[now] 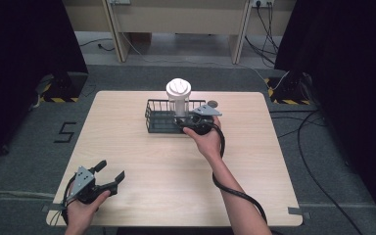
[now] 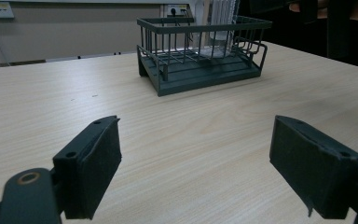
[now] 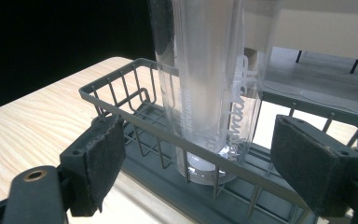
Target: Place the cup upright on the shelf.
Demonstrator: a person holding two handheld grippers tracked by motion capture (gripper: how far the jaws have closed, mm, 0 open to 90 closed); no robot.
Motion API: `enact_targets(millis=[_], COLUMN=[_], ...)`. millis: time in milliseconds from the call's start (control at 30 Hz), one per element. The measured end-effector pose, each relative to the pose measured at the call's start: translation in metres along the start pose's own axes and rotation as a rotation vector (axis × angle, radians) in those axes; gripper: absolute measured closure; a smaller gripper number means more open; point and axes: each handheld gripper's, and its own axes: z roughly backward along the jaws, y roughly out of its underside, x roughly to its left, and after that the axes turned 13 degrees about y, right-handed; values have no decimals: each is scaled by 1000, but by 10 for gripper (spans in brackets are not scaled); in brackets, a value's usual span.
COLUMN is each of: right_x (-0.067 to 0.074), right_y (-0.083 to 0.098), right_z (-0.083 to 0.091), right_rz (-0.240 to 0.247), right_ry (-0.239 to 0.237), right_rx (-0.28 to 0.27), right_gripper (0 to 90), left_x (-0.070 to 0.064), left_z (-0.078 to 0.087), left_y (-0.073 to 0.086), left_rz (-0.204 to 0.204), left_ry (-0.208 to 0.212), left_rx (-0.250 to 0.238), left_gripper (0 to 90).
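Note:
A dark wire basket (image 1: 159,120) sits at the table's far middle. A clear tumbler (image 1: 178,98) with a white lid stands upright inside it. My right gripper (image 1: 185,119) is at the basket's near right side, open. In the right gripper view its jaws (image 3: 205,168) stand wide apart over the basket rim (image 3: 135,119), with the tumbler (image 3: 209,84) just ahead between them, untouched. My left gripper (image 1: 111,171) rests open near the front left corner. Its view shows the jaws (image 2: 196,168) empty, and the basket (image 2: 200,70) and tumbler (image 2: 221,28) far off.
A small dark round disc (image 1: 212,103) lies on the table just behind the basket's right end. The light wooden table (image 1: 127,147) has bare room at left and front. Black stands and cables lie on the floor around it.

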Motion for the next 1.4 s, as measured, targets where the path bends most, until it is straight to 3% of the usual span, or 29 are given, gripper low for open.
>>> enact_targets(millis=[667,1167,1400], right_x=[-4,-21,-28], right_y=[8,20,33], right_z=[20,49,61], right_rz=[-7,-16,-24], right_ry=[-13,-16,-17], right_rx=[-9,-5,7], right_gripper=[192,202,205], left_x=[-1,-3,-3], left_z=[0,0,1], left_y=[0,0,1], left_rz=[0,2,3], left_ry=[-5,-8,-11], left_rx=[3,1,0], left_gripper=[157,155,155])
